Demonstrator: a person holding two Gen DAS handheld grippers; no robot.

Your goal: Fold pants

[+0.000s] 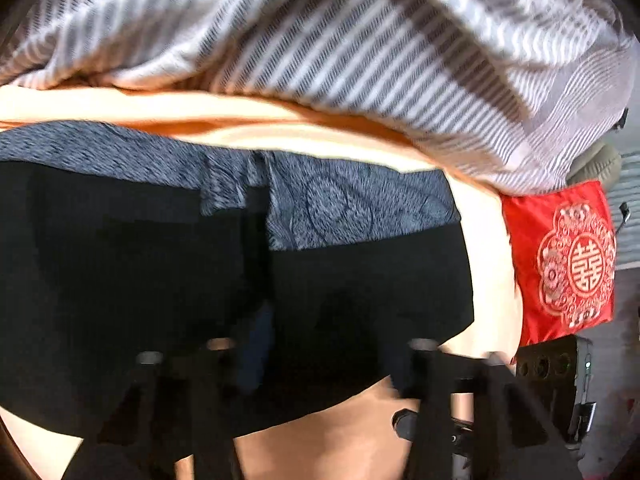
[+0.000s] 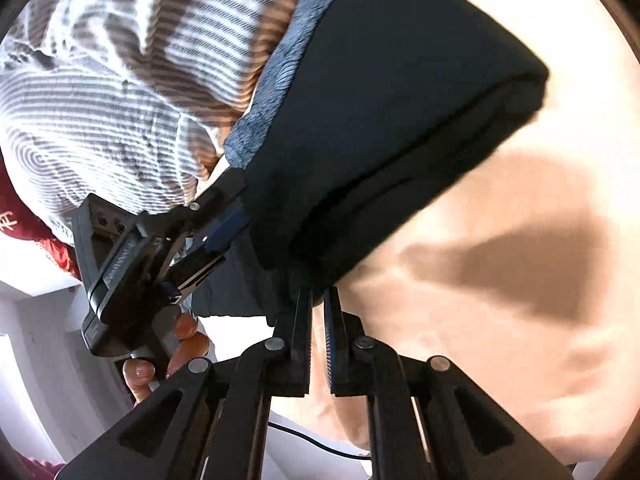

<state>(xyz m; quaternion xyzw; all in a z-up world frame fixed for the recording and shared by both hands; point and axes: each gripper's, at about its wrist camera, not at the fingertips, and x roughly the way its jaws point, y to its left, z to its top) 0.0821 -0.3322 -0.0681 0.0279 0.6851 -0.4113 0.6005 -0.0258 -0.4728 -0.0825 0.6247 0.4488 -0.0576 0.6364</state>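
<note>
Pants: black, grey-patterned waistband, folded, lifted above peach bedsheet beside striped quilt. Right gripper clamped on lower edge; left gripper pinching neighbouring edge.

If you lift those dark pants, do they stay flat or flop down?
The pants would probably flop: they already bend softly over in a rounded fold. They look light, since the right tool holds a bunch by one pinched edge. They are unlikely to slip, being cloth.

Black pants w/ blue-grey patterned waistband, folded into thick multi-layer bundle, layered edges visible in right wrist view. Lies on peach sheet, waistband toward striped bedding.
</note>
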